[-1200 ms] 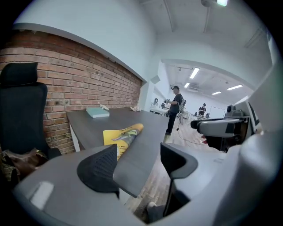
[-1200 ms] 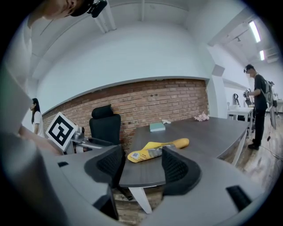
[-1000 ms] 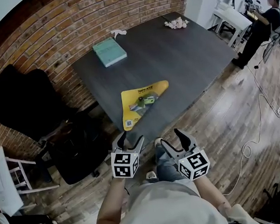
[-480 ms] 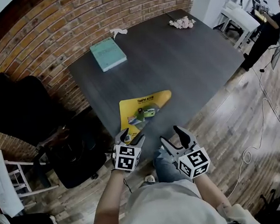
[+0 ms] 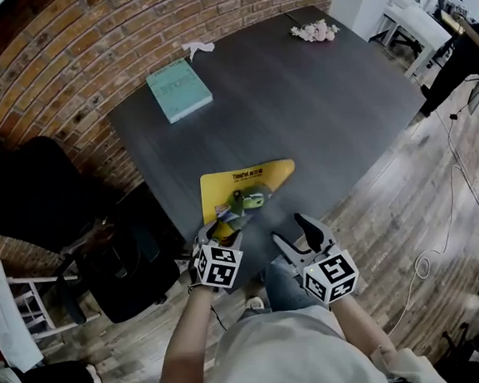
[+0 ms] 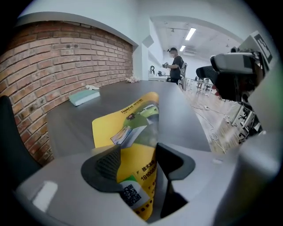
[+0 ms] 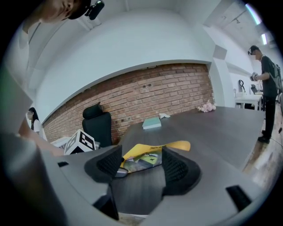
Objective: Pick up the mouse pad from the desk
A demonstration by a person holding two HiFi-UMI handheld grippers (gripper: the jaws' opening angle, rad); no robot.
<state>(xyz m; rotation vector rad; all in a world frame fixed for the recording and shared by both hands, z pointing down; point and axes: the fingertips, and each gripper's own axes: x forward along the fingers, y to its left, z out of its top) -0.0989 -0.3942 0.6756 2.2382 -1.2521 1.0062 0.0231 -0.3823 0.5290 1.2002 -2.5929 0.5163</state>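
Observation:
A yellow triangular mouse pad [image 5: 245,183] with printed pictures lies flat on the dark desk [image 5: 323,104], near its front edge. My left gripper [image 5: 217,230] is down at the pad's near corner. In the left gripper view the pad's near end [image 6: 132,132] runs between the two fingers of that gripper [image 6: 136,162]. Its jaws are closing, and a gap shows beside the pad. My right gripper [image 5: 296,234] hangs open just off the desk's front edge, right of the pad. The right gripper view shows the pad [image 7: 148,154] ahead of that gripper [image 7: 141,165], with nothing between its fingers.
A teal book [image 5: 179,89], a white crumpled tissue [image 5: 198,47] and a pink bunch of flowers [image 5: 314,31] lie at the desk's far side. A black office chair [image 5: 31,192] stands left of the desk. A person [image 5: 464,46] stands far right. A cable [image 5: 464,192] trails on the wooden floor.
My left gripper has gone forward and down from short of the desk to the pad's near corner. The right gripper has edged forward towards the desk's edge.

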